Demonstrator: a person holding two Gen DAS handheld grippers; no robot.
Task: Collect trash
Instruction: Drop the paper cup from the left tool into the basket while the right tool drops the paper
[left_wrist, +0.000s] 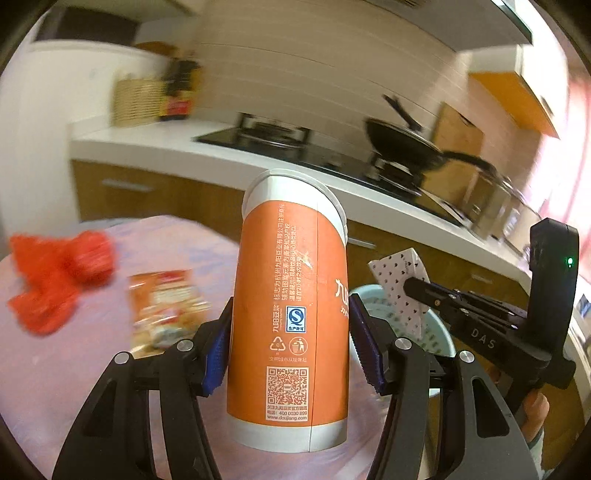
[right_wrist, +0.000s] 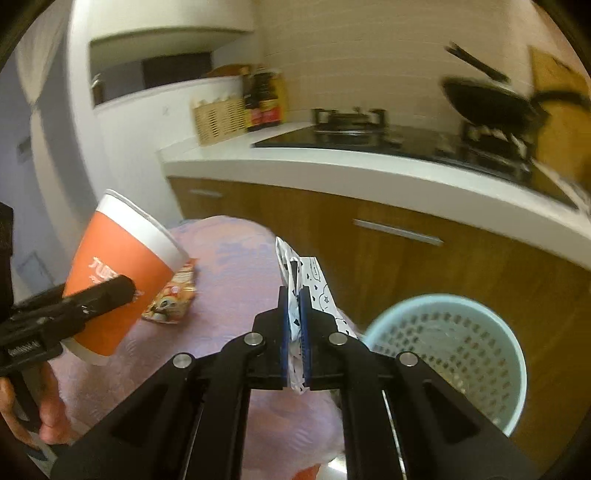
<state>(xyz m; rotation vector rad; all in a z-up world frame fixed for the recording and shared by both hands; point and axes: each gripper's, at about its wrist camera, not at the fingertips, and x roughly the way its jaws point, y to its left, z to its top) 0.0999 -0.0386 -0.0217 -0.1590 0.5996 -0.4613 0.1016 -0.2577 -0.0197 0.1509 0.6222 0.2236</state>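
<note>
Above the pink-clothed surface (left_wrist: 92, 369), my left hand-held gripper (left_wrist: 290, 347) pinches an orange paper cup (left_wrist: 291, 314) by its sides, lifted and tilted. My right hand-held gripper (right_wrist: 294, 332) is clamped on a white spotted wrapper (right_wrist: 295, 280), just beside the pale blue perforated bin (right_wrist: 454, 354). A snack packet (left_wrist: 166, 310) and a red crumpled bag (left_wrist: 55, 280) lie on the surface.

black wok (right_wrist: 491, 105) on gas hob (right_wrist: 388, 138), wicker basket (right_wrist: 219, 120) beside sauce bottles (right_wrist: 264, 98), white counter (right_wrist: 332, 166), wood cabinet fronts (right_wrist: 443, 258)
</note>
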